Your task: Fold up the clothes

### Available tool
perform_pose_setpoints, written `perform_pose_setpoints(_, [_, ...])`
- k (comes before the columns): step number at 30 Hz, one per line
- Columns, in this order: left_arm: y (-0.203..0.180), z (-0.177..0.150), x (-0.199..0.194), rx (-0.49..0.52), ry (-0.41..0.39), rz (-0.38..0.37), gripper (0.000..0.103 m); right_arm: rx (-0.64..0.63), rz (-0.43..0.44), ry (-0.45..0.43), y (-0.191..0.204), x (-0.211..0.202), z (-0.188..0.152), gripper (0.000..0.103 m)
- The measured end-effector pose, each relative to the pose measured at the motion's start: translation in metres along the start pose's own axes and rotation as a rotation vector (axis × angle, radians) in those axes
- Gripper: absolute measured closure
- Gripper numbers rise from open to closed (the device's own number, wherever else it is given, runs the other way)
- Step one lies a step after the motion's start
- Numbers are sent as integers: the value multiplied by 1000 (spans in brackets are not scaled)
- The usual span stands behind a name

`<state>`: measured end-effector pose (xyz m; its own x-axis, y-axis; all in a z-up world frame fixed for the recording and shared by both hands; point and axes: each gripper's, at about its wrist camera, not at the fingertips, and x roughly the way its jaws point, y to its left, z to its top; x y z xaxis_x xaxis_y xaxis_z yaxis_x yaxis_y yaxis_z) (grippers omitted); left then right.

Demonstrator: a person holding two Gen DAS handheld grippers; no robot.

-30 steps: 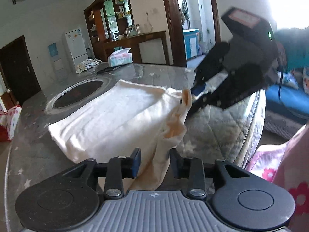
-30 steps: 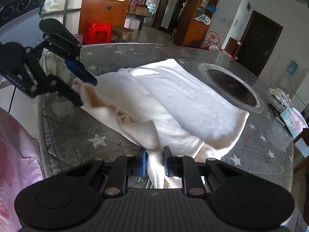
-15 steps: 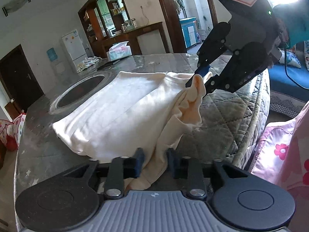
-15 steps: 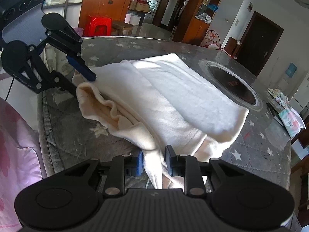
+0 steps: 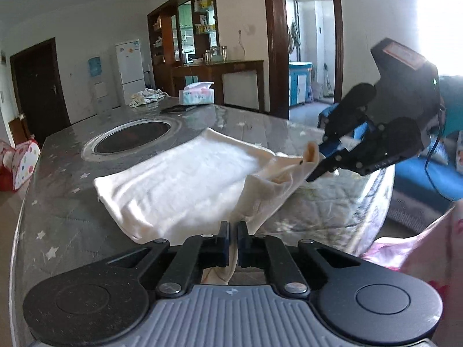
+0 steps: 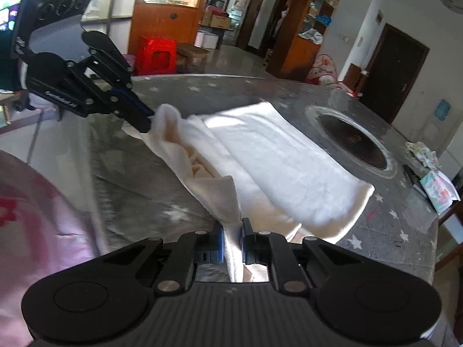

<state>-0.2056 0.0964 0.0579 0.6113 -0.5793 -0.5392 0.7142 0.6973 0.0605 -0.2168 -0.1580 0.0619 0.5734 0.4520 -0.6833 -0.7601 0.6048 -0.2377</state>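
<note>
Both tongs closed up and lifted: left tongs (image 5: 233, 232) now pinch one corner of the cream garment (image 5: 185, 185), right tongs (image 6: 232, 231) are closing on the other. Rest lies folded on the bench (image 5: 63, 202). Soft, light, floppy cloth; you should grip hems, keep corners taut.

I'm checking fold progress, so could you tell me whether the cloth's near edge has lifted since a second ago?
Yes: the cream cloth's near edge, pinched by both grippers, now hangs higher above the table than before.
</note>
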Motion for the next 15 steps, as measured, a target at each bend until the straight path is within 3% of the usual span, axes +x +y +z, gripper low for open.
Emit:
perform_pose_setpoints(7, [-7,10,-34,-7,-4,0,99,32,75,-4,7,-42,20,95])
perform_pose_setpoints(15, [26,49,0,21,-49,76,99,102,22,-28,-42,-27,54,95])
